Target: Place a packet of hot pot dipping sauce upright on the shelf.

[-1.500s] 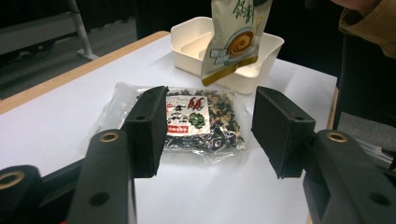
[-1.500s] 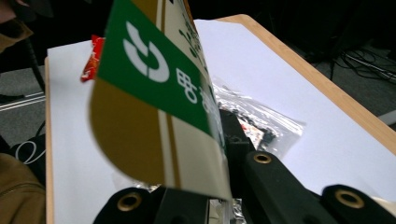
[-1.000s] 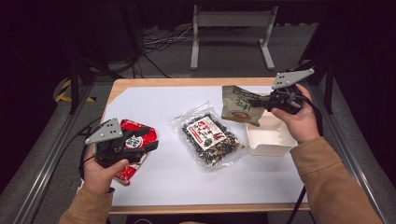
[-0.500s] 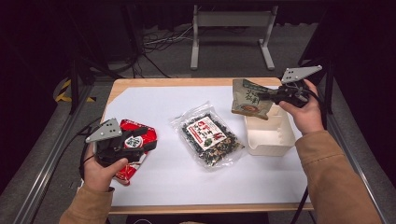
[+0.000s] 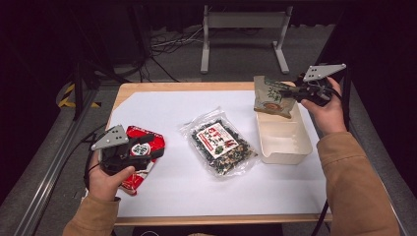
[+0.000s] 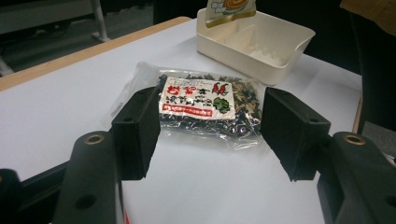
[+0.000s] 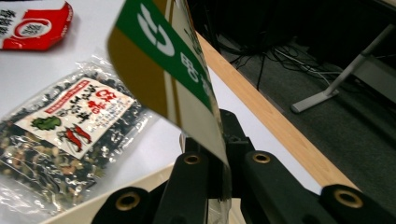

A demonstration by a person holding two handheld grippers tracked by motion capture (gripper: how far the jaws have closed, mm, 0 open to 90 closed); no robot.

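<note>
Green packet [image 5: 271, 97] pinched by its edge in right gripper [image 5: 294, 92], jaws clamped tight, hanging over far end of white tray [image 5: 285, 143]. Left gripper [image 5: 147, 151] gaping, nothing between jaws, resting over red packet [image 5: 145, 140] near left table edge. Clear seaweed bag [image 5: 220, 141] flat on white sheet [image 5: 162, 113] between red packet and tray.

Spread black gripper [image 6: 212, 135], clear seaweed packet [image 6: 201, 105] beyond, white tray [image 6: 280, 58]
</note>
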